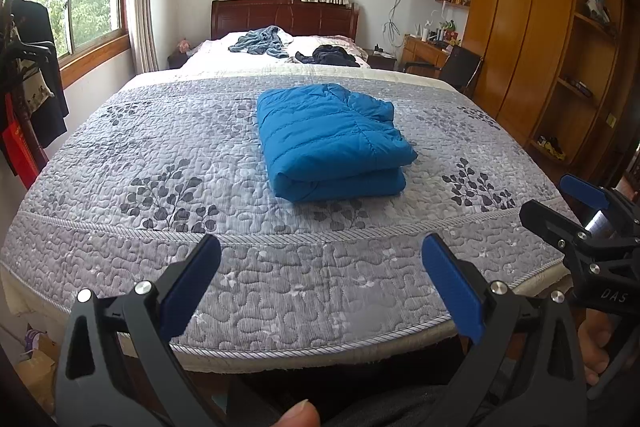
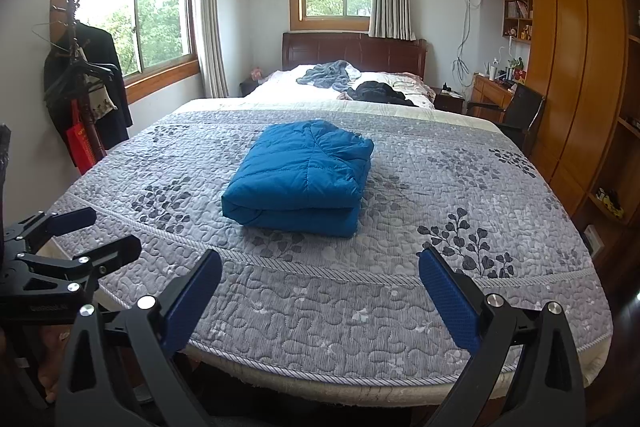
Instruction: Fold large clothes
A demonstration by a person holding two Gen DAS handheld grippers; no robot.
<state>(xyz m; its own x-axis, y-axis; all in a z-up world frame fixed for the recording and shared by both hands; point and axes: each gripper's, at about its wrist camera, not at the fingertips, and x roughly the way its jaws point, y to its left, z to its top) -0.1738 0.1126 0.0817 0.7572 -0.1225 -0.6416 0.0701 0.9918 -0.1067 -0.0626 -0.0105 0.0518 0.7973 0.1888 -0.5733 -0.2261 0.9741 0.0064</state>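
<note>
A blue quilted jacket [image 1: 332,139] [image 2: 300,175] lies folded into a thick rectangle in the middle of the grey patterned bedspread [image 1: 160,163] [image 2: 440,187]. My left gripper [image 1: 320,251] is open above the foot of the bed, well short of the jacket, with nothing between its blue pads. My right gripper [image 2: 320,263] is also open and holds nothing, hovering at the same near edge. In the left wrist view the right gripper [image 1: 560,199] shows at the right side; in the right wrist view the left gripper [image 2: 96,231] shows at the left.
A grey garment [image 1: 260,43] and a dark garment [image 1: 332,57] lie crumpled near the headboard. A coat rack with hanging clothes [image 2: 84,87] stands left of the bed. A wooden wardrobe [image 1: 532,39], a desk and a chair [image 2: 516,115] line the right wall.
</note>
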